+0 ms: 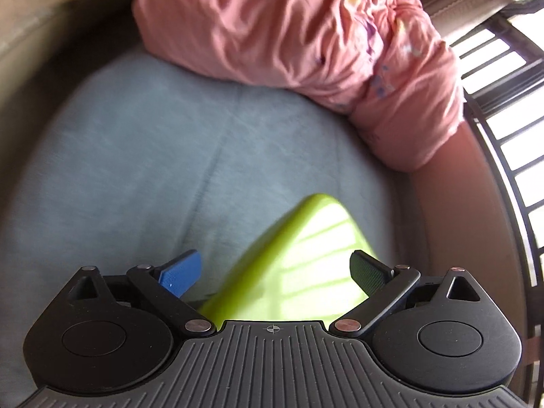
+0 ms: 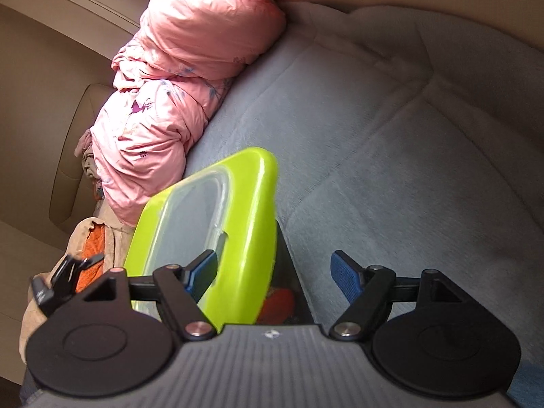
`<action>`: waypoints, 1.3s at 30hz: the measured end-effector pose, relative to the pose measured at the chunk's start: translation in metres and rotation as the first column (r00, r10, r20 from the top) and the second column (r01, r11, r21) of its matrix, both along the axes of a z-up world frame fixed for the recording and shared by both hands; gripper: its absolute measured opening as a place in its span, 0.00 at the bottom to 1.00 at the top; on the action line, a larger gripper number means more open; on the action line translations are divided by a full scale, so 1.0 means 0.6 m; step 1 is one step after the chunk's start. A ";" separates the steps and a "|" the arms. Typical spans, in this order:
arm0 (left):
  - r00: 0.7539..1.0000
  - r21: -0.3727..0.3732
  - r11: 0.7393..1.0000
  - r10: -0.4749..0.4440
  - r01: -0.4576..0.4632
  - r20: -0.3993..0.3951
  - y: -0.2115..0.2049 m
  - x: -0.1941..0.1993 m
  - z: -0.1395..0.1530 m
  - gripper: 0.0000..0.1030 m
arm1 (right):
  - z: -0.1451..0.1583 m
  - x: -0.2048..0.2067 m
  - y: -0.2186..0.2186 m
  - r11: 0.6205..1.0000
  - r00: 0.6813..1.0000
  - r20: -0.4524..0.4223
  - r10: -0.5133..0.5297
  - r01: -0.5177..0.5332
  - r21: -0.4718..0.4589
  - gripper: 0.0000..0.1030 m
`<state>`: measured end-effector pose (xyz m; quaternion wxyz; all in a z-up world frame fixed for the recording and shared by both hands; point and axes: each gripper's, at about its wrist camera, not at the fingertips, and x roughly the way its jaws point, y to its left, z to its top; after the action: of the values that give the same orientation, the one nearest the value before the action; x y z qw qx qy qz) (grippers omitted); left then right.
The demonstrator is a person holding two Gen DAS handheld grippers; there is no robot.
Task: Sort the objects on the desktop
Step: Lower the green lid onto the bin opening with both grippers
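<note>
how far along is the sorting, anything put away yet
Nothing looks sorted yet. The lime green lid sits between the open jaws of both the left gripper and the right gripper; whether either touches it is unclear. It is above the grey bed sheet, by the pink quilt. No sorting destination is visible, so placing remains.

A grey-blue fabric surface (image 1: 142, 156), creased and seamed, fills most of both views. A bundled pink quilt (image 2: 176, 78) with small purple floral print lies along its edge, touching the fabric. Beige upholstered backing (image 2: 44, 78) rises behind the quilt. A tan cloth with an orange patch (image 2: 91, 255) sits just below the quilt. Dark window bars (image 1: 503, 129) appear at right.
</note>
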<state>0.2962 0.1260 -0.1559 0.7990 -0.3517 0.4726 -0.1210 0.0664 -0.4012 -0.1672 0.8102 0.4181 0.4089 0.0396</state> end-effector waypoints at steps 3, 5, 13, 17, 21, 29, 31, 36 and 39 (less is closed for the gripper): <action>0.999 0.006 1.000 -0.017 0.017 -0.044 -0.031 0.028 -0.017 1.00 | -0.010 0.026 0.013 1.000 1.000 -0.010 0.004 -0.005 -0.004 0.74; 0.996 0.054 0.997 -0.055 0.059 -0.071 -0.054 0.042 -0.022 1.00 | -0.010 0.035 0.030 1.000 1.000 -0.016 0.018 -0.018 -0.005 0.72; 0.985 0.289 0.946 -0.168 0.150 0.037 -0.068 -0.030 0.024 0.73 | 0.006 0.072 0.043 0.993 0.995 0.010 0.100 -0.100 -0.066 0.62; 0.993 0.286 0.953 -0.115 0.100 0.039 -0.023 -0.095 0.038 0.71 | 0.027 0.090 0.053 0.984 0.990 0.030 0.140 -0.136 -0.113 0.61; 0.996 0.268 0.962 -0.070 0.052 0.060 0.019 -0.180 0.063 0.71 | 0.055 0.114 0.085 0.956 0.976 0.058 0.209 -0.192 -0.224 0.61; 1.000 0.202 0.979 0.020 -0.022 0.010 0.060 -0.239 0.037 0.90 | 0.082 0.136 0.118 0.916 0.967 0.074 0.245 -0.205 -0.345 0.53; 1.000 0.186 0.982 0.022 -0.020 -0.007 0.062 -0.233 0.030 0.91 | 0.083 0.126 0.108 0.943 0.979 0.079 0.190 -0.159 -0.293 0.56; 0.999 0.171 0.985 -0.030 0.034 -0.023 0.033 -0.229 0.021 0.93 | 0.051 0.093 0.105 0.948 0.982 0.051 0.181 -0.161 -0.275 0.69; 0.999 0.229 0.973 -0.044 0.043 0.000 0.013 -0.215 0.037 0.93 | 0.030 0.081 0.104 0.962 0.985 0.046 0.169 -0.155 -0.223 0.65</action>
<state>0.1673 0.1339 -0.1336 0.8324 -0.2466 0.4891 -0.0840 0.1150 -0.3386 -0.1493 0.8580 0.2902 0.4172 0.0741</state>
